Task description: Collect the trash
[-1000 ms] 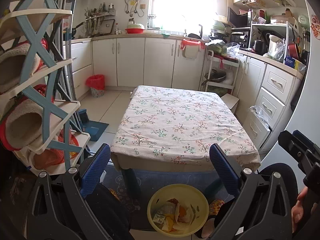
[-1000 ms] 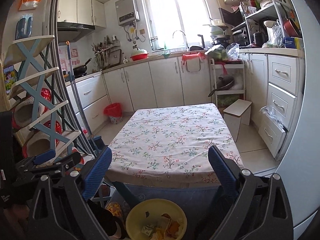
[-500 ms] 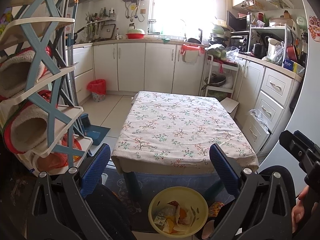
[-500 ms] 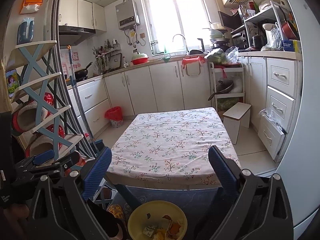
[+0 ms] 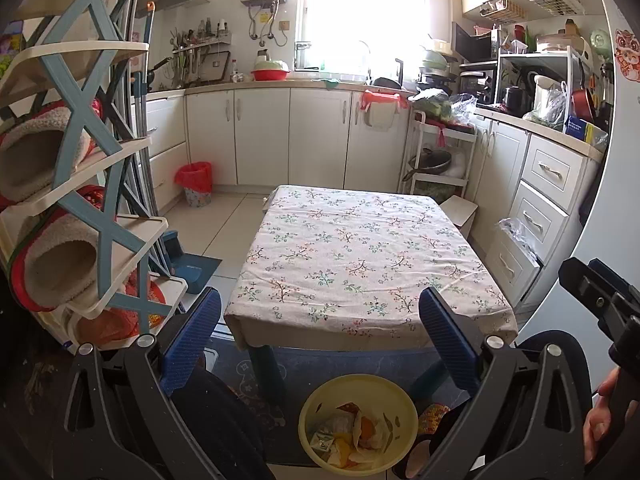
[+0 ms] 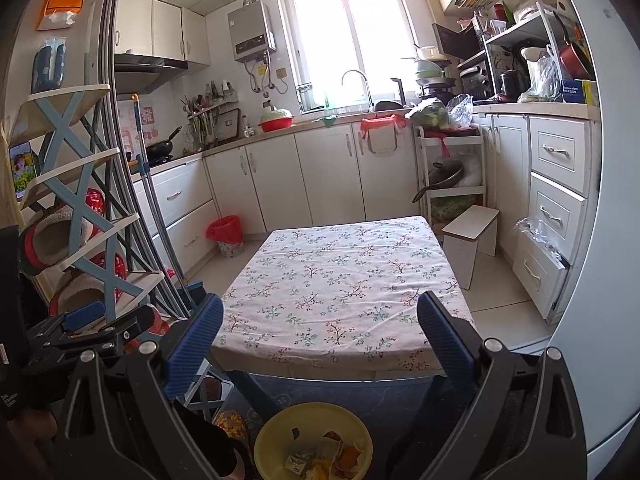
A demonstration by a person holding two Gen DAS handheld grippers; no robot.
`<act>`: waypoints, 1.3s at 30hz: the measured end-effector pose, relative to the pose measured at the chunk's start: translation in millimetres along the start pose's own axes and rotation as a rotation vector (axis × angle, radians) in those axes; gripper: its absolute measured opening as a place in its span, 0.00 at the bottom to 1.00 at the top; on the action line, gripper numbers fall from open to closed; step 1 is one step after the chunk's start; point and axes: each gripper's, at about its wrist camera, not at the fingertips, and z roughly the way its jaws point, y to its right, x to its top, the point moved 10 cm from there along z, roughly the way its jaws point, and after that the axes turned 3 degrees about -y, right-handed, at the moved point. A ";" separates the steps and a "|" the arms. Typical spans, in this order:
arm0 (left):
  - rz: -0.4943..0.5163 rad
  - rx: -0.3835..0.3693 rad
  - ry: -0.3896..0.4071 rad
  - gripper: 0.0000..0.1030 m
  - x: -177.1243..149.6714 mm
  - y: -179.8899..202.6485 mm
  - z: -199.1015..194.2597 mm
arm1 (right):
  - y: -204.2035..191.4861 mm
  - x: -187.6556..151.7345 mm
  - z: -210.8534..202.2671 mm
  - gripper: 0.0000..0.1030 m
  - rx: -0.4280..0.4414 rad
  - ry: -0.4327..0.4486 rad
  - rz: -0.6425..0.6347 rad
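Below, round yellow plastic bin [image 5: 358, 426] of crumpled wrappers; both ribbed-padded tongs [image 5: 320, 322] [image 6: 320, 322] wide apart, empty.

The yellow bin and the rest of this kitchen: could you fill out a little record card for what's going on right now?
place: home kitchen
yellow bin: on the floor in front of the table, holding wrappers and peel
table: floral cloth, nothing on top
left claw: open, empty
right claw: open, empty
red-lined bin: by the far cabinets
white stool: right of the table
trash left on the table: none visible
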 end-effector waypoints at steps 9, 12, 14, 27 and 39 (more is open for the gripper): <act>0.003 0.001 0.005 0.92 1.6 0.4 -3.1 | 0.2 1.9 -1.5 0.91 0.001 0.005 0.000; 0.002 0.001 0.004 0.92 1.3 0.2 -3.0 | 0.0 3.2 -2.2 0.91 0.000 0.007 -0.001; 0.002 0.001 0.003 0.92 1.3 0.7 -4.4 | 0.3 2.8 -1.9 0.92 0.000 0.006 0.000; 0.004 0.003 0.002 0.92 0.7 1.4 -6.1 | 2.0 6.2 -5.8 0.92 -0.002 0.004 0.004; 0.009 0.003 -0.006 0.92 -0.7 -1.4 -4.6 | 4.3 4.1 -4.2 0.93 -0.001 -0.004 0.008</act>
